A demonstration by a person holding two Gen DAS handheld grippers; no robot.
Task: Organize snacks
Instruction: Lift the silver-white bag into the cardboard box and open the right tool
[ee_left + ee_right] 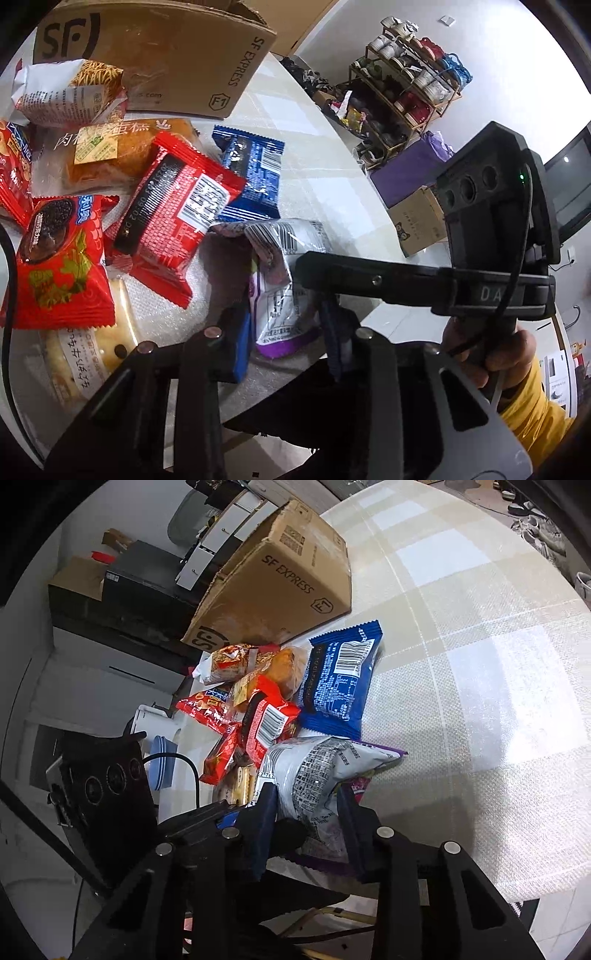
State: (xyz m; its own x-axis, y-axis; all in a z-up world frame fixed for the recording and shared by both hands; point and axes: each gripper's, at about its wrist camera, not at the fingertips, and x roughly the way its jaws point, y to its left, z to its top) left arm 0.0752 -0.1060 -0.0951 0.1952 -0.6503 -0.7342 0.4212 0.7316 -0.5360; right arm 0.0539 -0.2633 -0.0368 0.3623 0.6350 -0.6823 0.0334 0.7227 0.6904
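Both grippers, left [284, 325] and right [306, 808], pinch my light, crinkly, slippery pouch [314, 771]; crimped ends grip best.

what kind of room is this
Probably a lived-in home: a wooden shoe rack full of shoes by the wall, a dark television screen, and a checked cloth-covered table strewn with snack packets.

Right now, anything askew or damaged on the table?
Yes. The white-and-purple snack pouch is crumpled, pinched by both the left gripper and the right gripper at once. The other packets lie in a loose overlapping heap beside the SF Express box. No spill visible.
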